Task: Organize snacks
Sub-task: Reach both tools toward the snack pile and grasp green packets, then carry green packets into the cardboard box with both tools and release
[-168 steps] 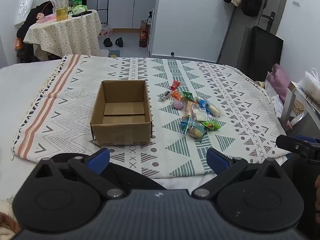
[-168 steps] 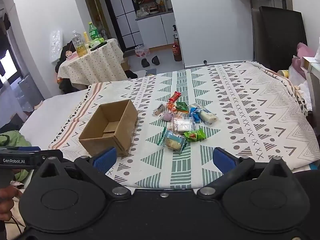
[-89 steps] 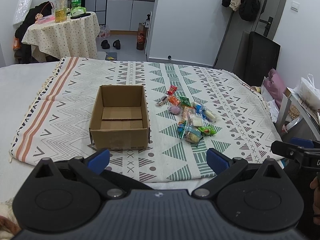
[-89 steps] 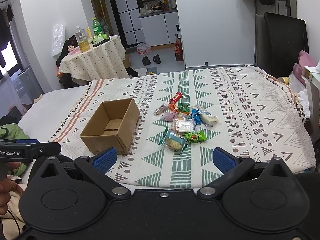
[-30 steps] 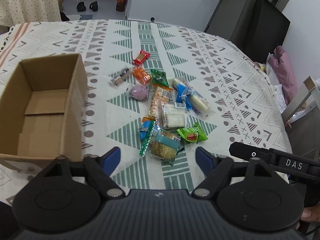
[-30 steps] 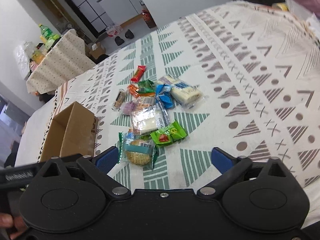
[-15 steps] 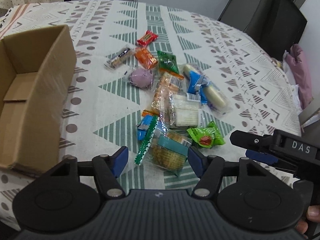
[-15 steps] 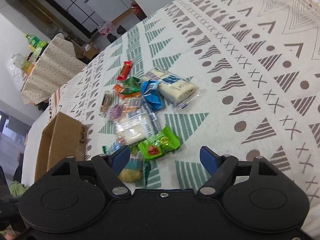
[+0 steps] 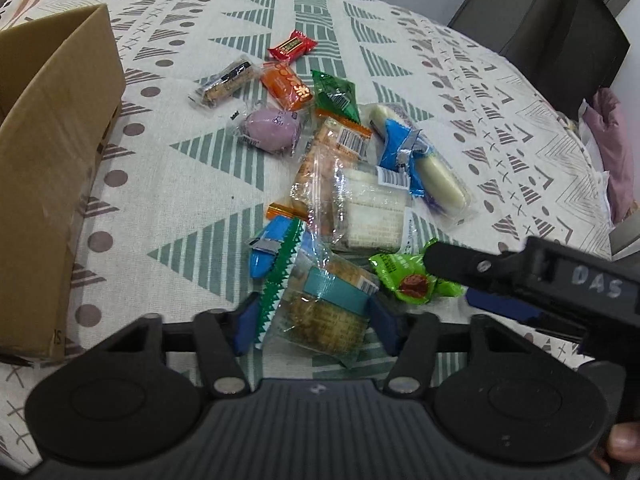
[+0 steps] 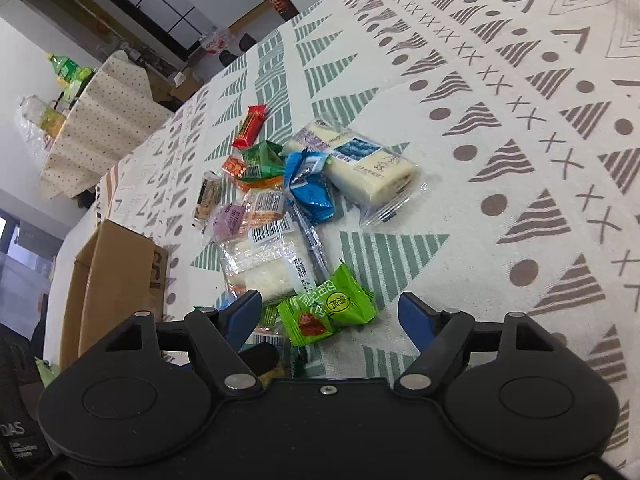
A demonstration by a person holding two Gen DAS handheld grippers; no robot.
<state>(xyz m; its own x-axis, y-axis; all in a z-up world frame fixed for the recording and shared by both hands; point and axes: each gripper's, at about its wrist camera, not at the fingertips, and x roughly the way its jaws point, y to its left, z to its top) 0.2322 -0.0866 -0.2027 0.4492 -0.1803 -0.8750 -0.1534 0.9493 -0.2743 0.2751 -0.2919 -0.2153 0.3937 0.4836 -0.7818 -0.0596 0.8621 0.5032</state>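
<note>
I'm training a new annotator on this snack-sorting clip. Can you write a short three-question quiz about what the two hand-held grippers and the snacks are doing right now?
1. True or false: the cardboard box already has snacks in it, judging by the part that shows.
2. Which snack lies between the fingers of the left hand-held gripper? A) red candy bar B) clear cracker pack with teal band C) purple egg-shaped snack
3. Fill in: the right hand-held gripper has its fingers either side of the ____ candy packet.

Key: 1 false, no snack is visible there. 2 B. 3 green.
</note>
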